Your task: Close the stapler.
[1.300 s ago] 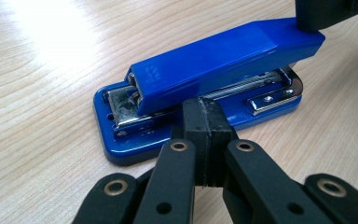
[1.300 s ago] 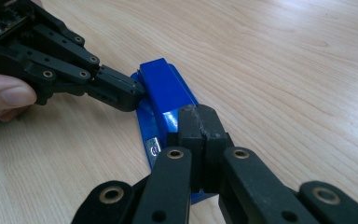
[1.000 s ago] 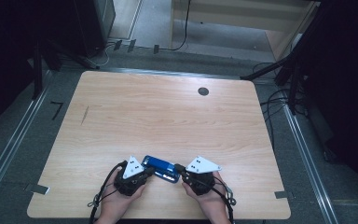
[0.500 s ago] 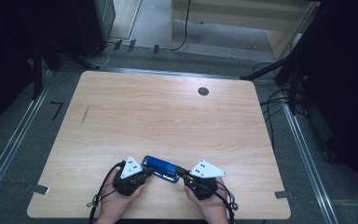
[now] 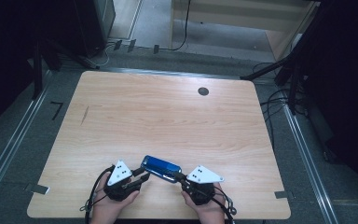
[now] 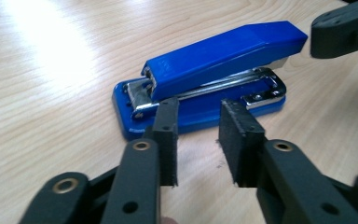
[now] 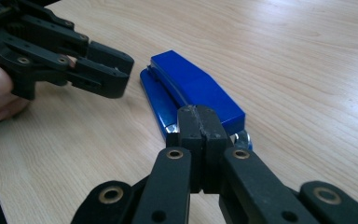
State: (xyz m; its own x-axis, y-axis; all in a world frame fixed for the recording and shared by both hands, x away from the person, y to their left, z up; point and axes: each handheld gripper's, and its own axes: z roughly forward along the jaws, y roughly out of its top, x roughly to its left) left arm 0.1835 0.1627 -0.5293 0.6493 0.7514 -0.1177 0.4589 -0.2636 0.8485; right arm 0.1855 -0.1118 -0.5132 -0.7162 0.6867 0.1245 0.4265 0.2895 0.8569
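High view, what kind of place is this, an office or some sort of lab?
Probably a lab or recording workspace rather than a lived-in office: a bare wooden table holds just a blue stapler, cables trail over the grey floor, and dark stands flank it.

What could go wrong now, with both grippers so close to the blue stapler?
1. The left gripper has just been opening beside the blue stapler with nothing between its jaws; closing from here may only nudge the base sideways.
2. The right gripper is shut at the stapler's front end; a push could press the top down or slide it on the smooth wooden table.
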